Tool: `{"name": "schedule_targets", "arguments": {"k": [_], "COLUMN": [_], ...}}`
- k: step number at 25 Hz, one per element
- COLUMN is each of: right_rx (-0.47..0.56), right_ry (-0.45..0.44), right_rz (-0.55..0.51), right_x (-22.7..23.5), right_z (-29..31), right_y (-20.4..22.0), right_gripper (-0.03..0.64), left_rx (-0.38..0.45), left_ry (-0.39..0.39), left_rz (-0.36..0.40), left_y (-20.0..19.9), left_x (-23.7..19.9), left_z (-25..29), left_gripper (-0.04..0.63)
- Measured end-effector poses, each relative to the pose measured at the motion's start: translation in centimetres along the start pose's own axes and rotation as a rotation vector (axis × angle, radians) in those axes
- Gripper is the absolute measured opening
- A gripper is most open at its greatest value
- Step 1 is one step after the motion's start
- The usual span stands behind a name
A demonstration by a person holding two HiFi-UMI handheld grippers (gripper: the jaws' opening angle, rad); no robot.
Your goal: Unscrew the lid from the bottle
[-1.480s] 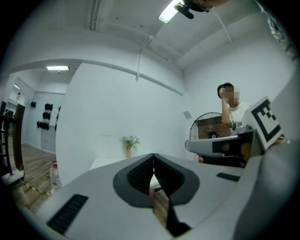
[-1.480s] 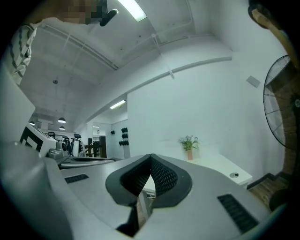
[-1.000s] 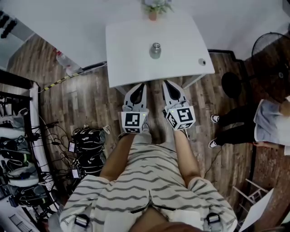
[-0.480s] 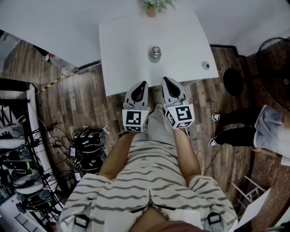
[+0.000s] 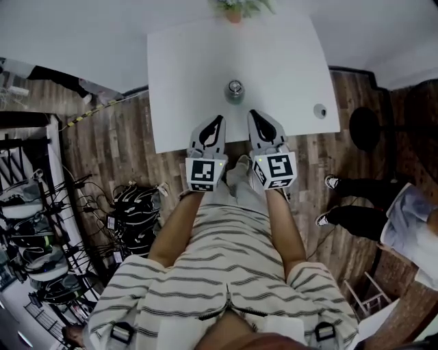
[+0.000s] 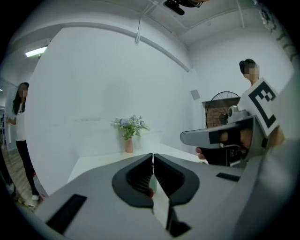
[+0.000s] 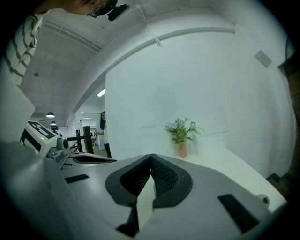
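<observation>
A small bottle (image 5: pixel 235 91) with a metal lid stands upright in the middle of the white table (image 5: pixel 185 75). Both grippers are held side by side at the table's near edge, pointing at the bottle and well short of it. My left gripper (image 5: pixel 218 121) is shut with nothing between its fingers; its jaws (image 6: pixel 153 155) meet at the tips. My right gripper (image 5: pixel 252 115) is also shut and empty, jaws (image 7: pixel 151 155) touching. In both gripper views the jaws hide the bottle. The right gripper (image 6: pixel 234 133) shows at the right of the left gripper view.
A potted plant (image 5: pixel 235 9) stands at the table's far edge against the white wall. A small round object (image 5: pixel 319 111) lies near the table's right edge. Cables and equipment racks (image 5: pixel 41 225) fill the floor at left. A person's legs (image 5: pixel 356 212) are at right.
Both grippers have moved forward and slightly down, from over the floor to the table's near edge. The table and bottle now sit closer in the head view. Jaws stayed shut.
</observation>
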State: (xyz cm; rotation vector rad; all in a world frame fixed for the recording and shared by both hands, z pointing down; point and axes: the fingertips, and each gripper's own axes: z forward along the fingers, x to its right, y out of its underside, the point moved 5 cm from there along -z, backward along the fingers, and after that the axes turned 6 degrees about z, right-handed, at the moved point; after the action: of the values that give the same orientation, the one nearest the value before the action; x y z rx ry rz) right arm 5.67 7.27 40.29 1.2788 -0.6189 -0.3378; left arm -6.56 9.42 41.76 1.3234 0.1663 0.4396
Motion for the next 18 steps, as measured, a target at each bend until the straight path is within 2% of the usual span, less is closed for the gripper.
{"name": "schedule_targets", "arguments": {"k": [8,18], "right_rx": [-0.084,-0.184], "right_ry": [-0.021,-0.023], "right_rz": [0.013,0.005], "right_x": [1.9,2.2], "right_z": [3.1,7.1], "right_y": [2.3,4.8], "right_gripper": [0.016,0.142], "left_rx": [-0.081,-0.150], "left_ry": [0.034,0.144], "left_rz": [-0.004,0.004], "left_y": [2.6,6.5], "left_x": [-0.4,-2.0], "left_z": [3.5,7.1], "left_gripper": [0.014,0.131]}}
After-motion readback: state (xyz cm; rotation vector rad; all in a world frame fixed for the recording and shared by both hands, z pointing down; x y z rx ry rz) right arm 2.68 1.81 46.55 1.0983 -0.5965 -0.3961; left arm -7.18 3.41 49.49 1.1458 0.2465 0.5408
